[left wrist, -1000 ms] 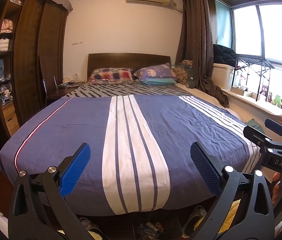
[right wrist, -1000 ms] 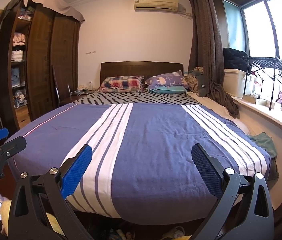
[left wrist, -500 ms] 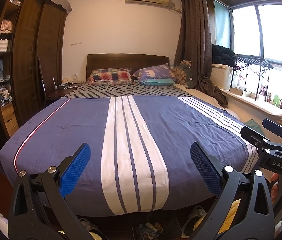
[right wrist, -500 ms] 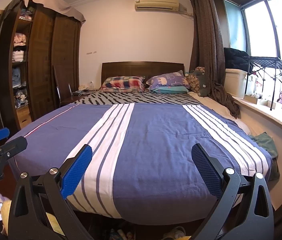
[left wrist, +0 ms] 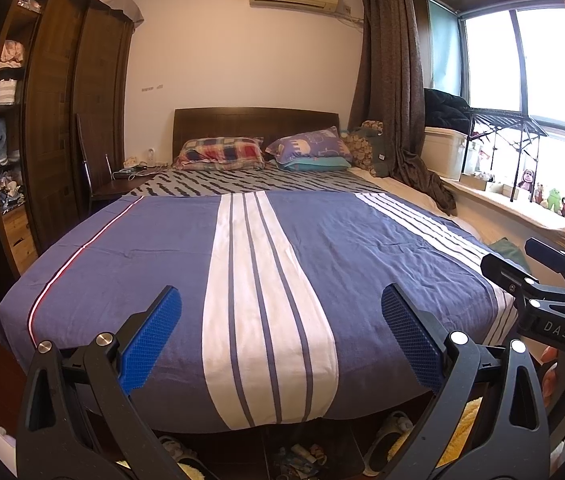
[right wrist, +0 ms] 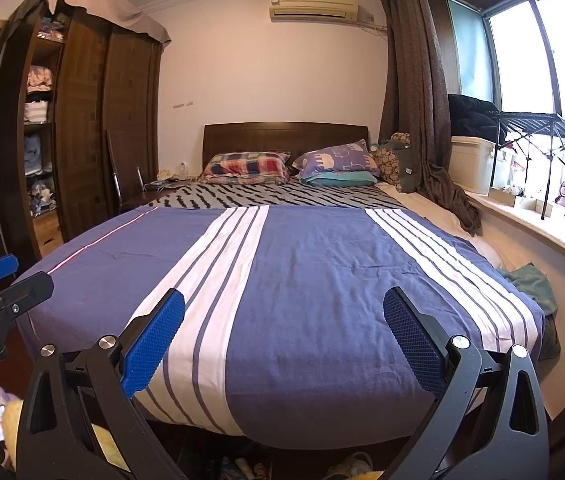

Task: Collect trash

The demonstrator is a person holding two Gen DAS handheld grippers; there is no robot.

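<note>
The bed (left wrist: 282, 248) fills both views, its blue striped cover (right wrist: 322, 300) smooth and bare, with no trash lying on it. The dark wardrobe (left wrist: 62, 120) stands to the left and the window sill (right wrist: 542, 224) runs along the right. Both tools sit side by side at the foot of the bed, probably held level to survey the room. The left tool (left wrist: 280, 336) and the right tool (right wrist: 284, 336) each gape wide and grip nothing. Small clutter (left wrist: 298, 454) shows on the floor under the bed's edge; it may be the trash, but the tool arms cut it off and it is too dim to identify.
</note>
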